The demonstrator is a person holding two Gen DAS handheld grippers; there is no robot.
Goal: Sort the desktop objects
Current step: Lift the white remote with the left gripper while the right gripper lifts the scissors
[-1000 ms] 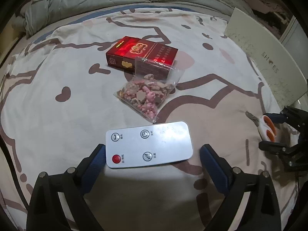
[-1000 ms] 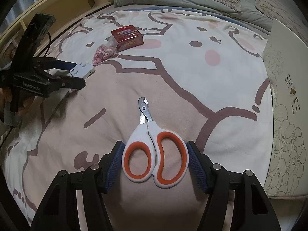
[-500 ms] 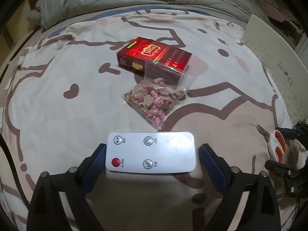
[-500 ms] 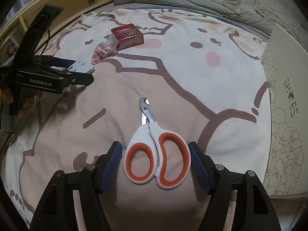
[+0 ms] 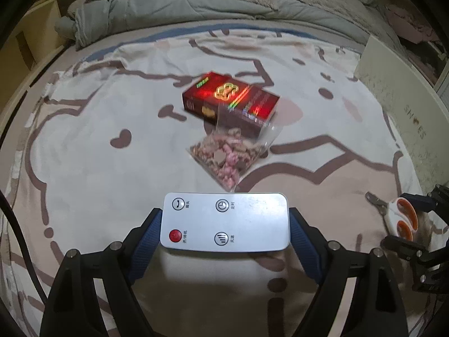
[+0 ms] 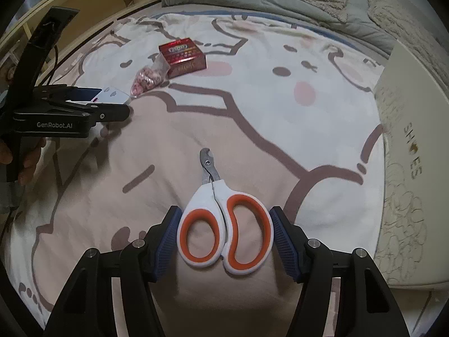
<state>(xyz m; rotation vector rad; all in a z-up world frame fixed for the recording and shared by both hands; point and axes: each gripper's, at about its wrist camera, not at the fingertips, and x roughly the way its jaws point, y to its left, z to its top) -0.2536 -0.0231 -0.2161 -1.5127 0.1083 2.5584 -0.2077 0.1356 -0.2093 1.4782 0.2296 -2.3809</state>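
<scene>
Bedsheet (image 5: 84, 168): remote (image 5: 224, 221) now claw-flanked.

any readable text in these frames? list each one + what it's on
"GenRobot.AI": side of the left gripper.
"SHOES", the O drawn as a small motif: white box.
Red box: gold logo and print, too blurred to read.
Remote: Chinese labels beside four button icons, too small to read.
Clippers: no text.

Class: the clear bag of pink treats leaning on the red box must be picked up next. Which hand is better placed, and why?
Left. The bag lies just beyond the left gripper, though a remote sits between its closing jaws.
</scene>
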